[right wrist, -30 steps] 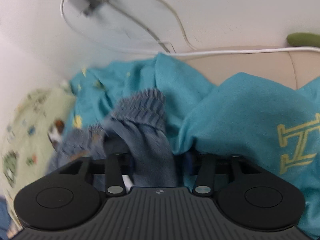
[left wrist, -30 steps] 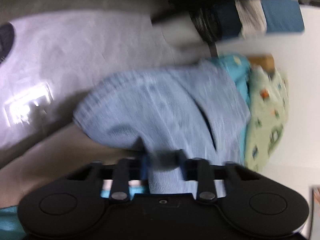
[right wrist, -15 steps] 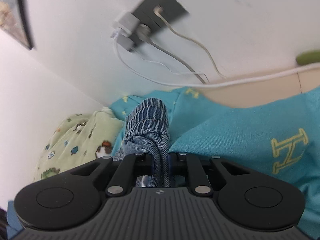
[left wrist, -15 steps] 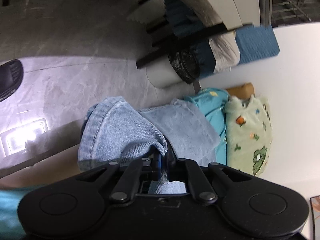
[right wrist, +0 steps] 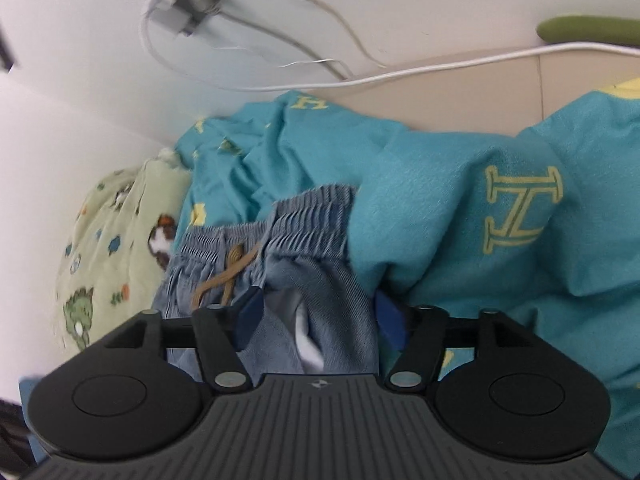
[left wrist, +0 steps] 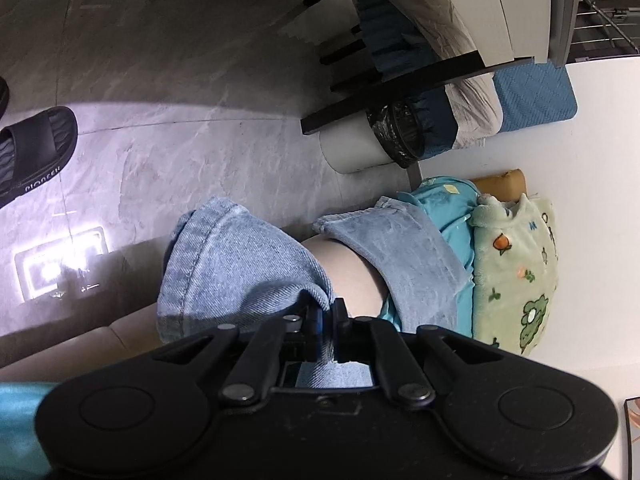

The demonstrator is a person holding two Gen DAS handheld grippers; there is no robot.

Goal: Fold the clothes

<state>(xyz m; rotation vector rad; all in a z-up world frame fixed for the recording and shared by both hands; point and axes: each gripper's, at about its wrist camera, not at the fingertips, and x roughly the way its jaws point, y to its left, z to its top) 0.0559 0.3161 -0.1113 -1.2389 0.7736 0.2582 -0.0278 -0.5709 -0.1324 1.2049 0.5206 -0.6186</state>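
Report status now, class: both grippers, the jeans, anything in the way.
Left gripper shut on jeans hem. Right gripper open, straddling the waistband. Teal blanket bunched against jeans.

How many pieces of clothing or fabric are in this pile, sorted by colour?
Light blue denim: 1, the jeans, with the left gripper shut on them.
Teal: 1, the cloth with yellow H marks.
Pale green: 1, the fleece with cartoon prints.
Total: 3.

Black left tool, blue-padded right tool
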